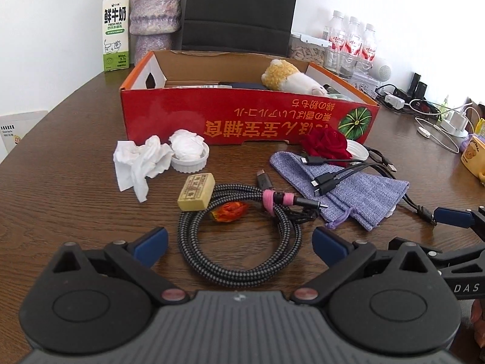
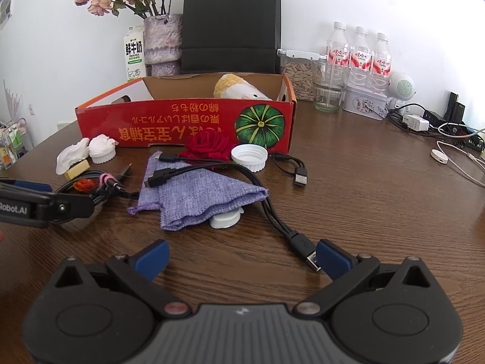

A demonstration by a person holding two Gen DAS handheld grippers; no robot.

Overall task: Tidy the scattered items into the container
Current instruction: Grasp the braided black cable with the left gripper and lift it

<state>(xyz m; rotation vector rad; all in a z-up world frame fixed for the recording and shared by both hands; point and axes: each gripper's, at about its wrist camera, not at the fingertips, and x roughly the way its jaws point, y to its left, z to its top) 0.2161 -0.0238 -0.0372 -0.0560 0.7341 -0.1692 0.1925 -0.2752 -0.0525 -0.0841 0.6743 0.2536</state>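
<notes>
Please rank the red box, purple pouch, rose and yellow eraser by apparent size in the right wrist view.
1. Red box
2. Purple pouch
3. Rose
4. Yellow eraser
The pouch lies nearer the camera, but the box clearly looks larger.

My left gripper (image 1: 239, 245): matte black plastic body, grey ribbed centre panel with small pale logo. Two round black discs flank that panel. Reddish metallic rivet just outside each upper corner of panel. Angular black link arms run outward from rivets, small silver screws at joints. Triangular cut-outs above discs. Fingers (image 1: 151, 244) tipped with blue rubber pads.

My right gripper (image 2: 242, 257): same build, one rivet reddish, other silver. Seen side-on from opposite camera, white lettering on black arms: "DAS", "Robot.AI".
</notes>
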